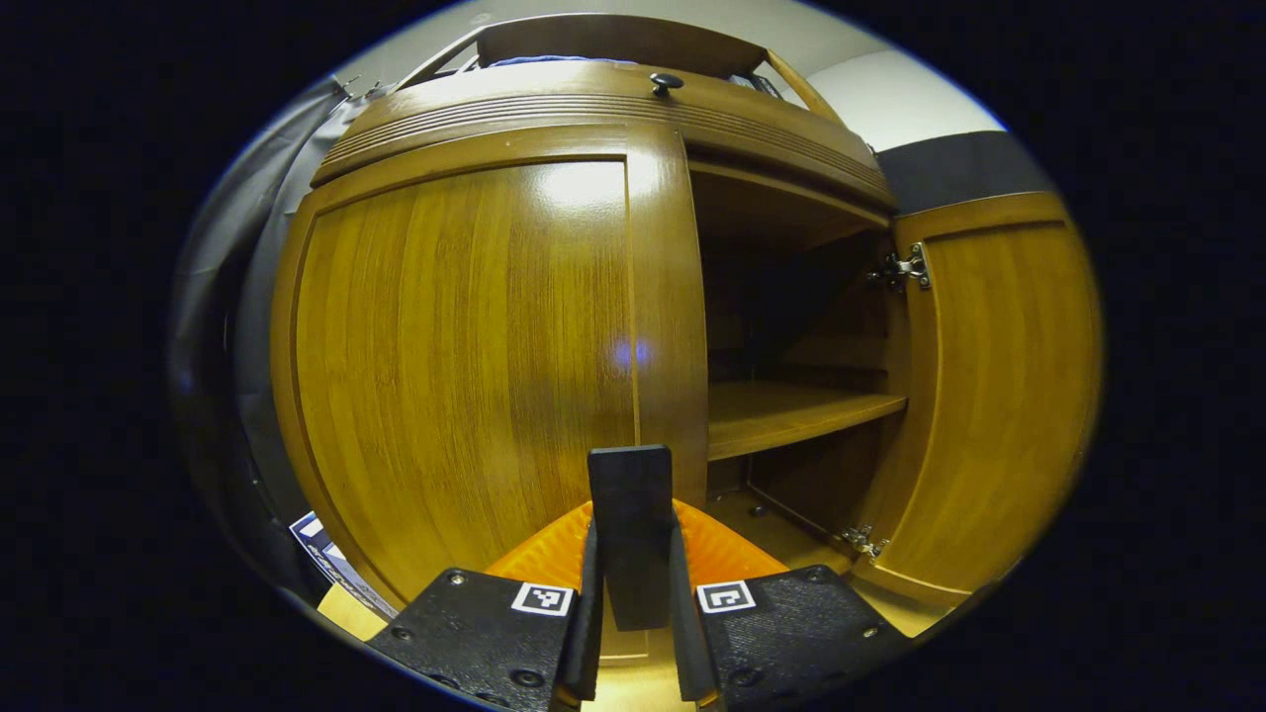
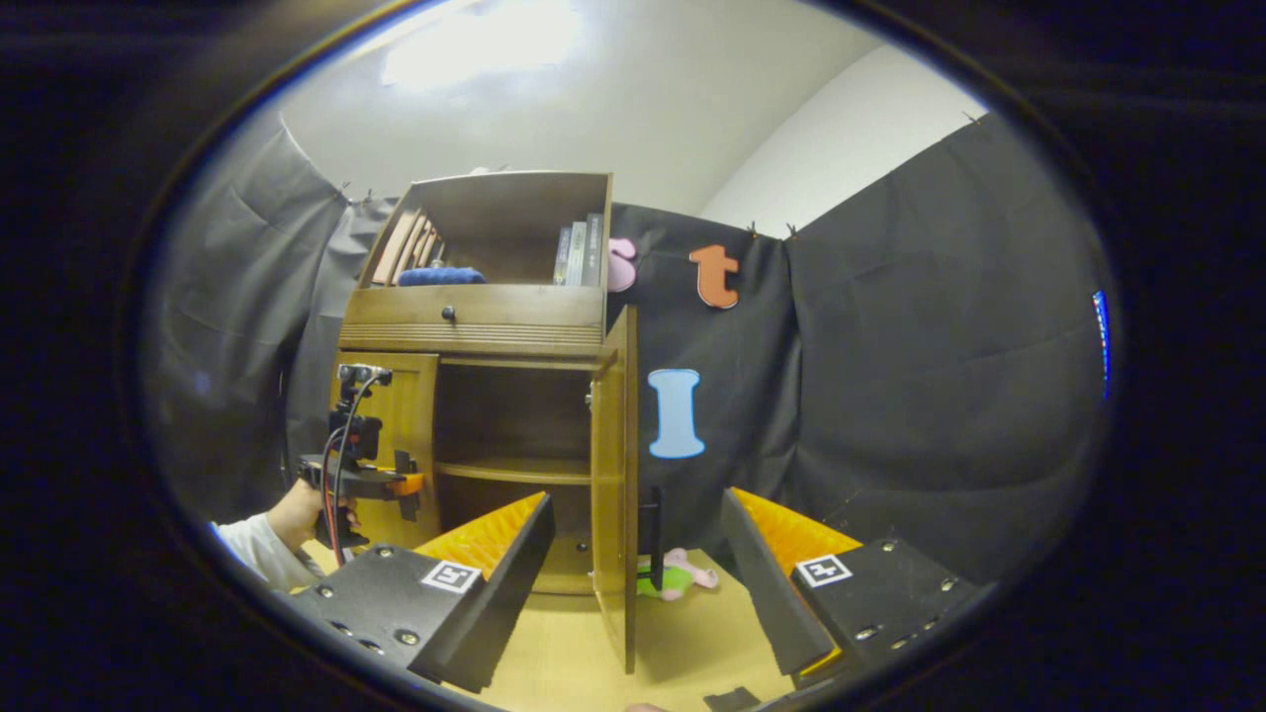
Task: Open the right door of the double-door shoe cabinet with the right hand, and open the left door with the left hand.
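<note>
So the glossy brown wooden double-door shoe cabinet (image 2: 475, 435) sits on a pale wood floor (image 2: 682, 633) against the black cloth wall. Its right door (image 2: 615, 494) is swung wide open, showing a bare wooden shelf (image 1: 791, 415) inside, while the left door (image 1: 465, 366) is shut. The left door's dark upright handle (image 1: 630, 534) sits right between the left gripper (image 1: 633, 593) fingers, jaws narrowed around it and apparently clamping it. The right gripper (image 2: 638, 583) hangs back well clear of the cabinet, jaws spread wide with nothing in them. Up top there's a drawer with a small dark knob (image 2: 448, 313) and an open cubby holding books (image 2: 584, 247). A little pink and green plush toy (image 2: 678, 576) lies on the floor behind the open door.
</note>
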The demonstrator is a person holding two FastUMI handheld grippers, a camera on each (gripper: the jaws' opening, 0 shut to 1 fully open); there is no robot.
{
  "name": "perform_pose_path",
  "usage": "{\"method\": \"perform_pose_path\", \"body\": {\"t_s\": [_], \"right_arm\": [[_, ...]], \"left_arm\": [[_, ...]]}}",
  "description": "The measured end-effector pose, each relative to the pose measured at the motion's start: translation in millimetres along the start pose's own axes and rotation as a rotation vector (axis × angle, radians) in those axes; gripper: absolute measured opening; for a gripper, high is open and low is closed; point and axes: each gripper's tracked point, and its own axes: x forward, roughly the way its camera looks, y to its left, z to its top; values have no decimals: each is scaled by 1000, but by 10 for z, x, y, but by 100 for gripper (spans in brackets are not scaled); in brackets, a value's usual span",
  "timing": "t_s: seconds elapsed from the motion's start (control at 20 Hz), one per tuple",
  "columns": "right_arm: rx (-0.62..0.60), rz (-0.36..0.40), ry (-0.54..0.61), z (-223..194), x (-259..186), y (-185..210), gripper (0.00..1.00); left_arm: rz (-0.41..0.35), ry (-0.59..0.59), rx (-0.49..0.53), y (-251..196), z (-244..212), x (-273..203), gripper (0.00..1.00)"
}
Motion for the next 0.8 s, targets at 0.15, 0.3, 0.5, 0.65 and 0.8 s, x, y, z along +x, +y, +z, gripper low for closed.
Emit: {"method": "perform_pose_path", "body": {"t_s": [0.15, 0.3, 0.5, 0.65, 0.8], "right_arm": [[8, -14, 27, -24, -25, 34, 100], [7, -12, 3, 74, -24, 124, 99], [-54, -33, 4, 56, -19, 131, 100], [-25, -15, 11, 33, -26, 246, 100], [-14, 18, 15, 10, -55, 366, 97]], "left_arm": [[-36, 12, 10, 6, -12, -223, 32], [-69, 22, 17, 24, -28, -475, 31], [-103, 17, 19, 85, -21, -783, 29], [-115, 26, 6, 138, -51, -1005, 29], [-120, 27, -16, 217, -58, -1200, 30]]}}
